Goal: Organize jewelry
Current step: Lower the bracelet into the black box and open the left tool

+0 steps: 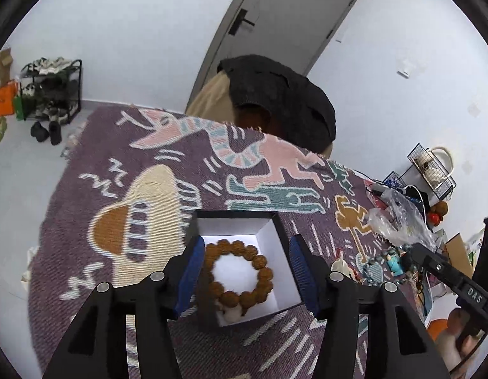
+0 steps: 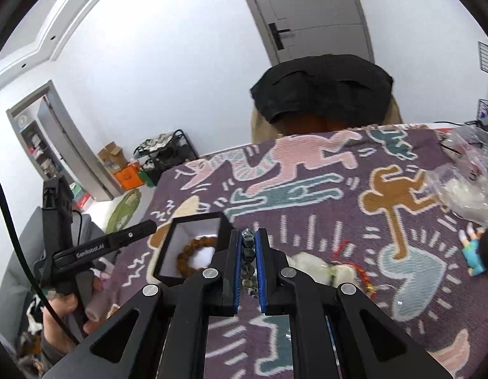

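A black box with a white inside [image 1: 269, 230] stands on the patterned cloth and holds a brown bead bracelet [image 1: 240, 271]. My left gripper [image 1: 247, 281] is open, its blue pads on either side of the box. My right gripper [image 2: 248, 265] is shut on a string of dark grey-green beads [image 2: 247, 255] and holds it just right of the box [image 2: 168, 252], where the brown bracelet [image 2: 193, 252] shows. The right gripper also shows at the right edge of the left wrist view [image 1: 411, 249], above a pile of jewelry.
A white and red trinket [image 2: 326, 270] lies on the cloth right of my right gripper. A small figurine [image 2: 478, 252] and a crumpled plastic bag [image 2: 462, 183] sit at the right. A chair with dark clothing [image 1: 275, 101] stands behind the table.
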Motion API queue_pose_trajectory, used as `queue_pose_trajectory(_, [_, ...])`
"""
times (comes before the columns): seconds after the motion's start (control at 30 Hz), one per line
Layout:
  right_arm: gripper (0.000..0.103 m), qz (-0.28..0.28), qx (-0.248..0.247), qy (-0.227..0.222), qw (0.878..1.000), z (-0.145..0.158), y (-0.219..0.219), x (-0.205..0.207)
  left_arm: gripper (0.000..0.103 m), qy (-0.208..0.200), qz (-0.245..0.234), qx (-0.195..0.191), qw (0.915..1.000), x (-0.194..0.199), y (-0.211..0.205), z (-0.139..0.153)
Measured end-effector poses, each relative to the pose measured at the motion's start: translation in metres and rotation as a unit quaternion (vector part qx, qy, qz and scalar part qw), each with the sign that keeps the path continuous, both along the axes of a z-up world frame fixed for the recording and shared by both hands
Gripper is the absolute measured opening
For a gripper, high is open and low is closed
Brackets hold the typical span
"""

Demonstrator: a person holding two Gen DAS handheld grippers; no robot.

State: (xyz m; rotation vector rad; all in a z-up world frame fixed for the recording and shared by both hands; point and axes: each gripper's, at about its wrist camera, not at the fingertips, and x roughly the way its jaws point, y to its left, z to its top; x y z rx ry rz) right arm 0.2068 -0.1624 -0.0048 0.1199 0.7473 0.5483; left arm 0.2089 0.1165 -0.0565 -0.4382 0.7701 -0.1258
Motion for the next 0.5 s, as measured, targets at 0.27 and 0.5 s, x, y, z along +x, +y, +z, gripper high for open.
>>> queue_pose_trajectory(0.27, [0.01,0.042,-0.009,0.009,0.999,-0.006,0.059,0.005,0.058,-0.007,0.03,0.005,0.9995,-0.024,0.036,0.004])
queue_pose_trajectory(0.5, [0.01,0.062,-0.015,0.035,0.997,-0.023,0.099,0.02,0.059,0.008,0.055,-0.004,0.9985,-0.035,0.063,-0.008])
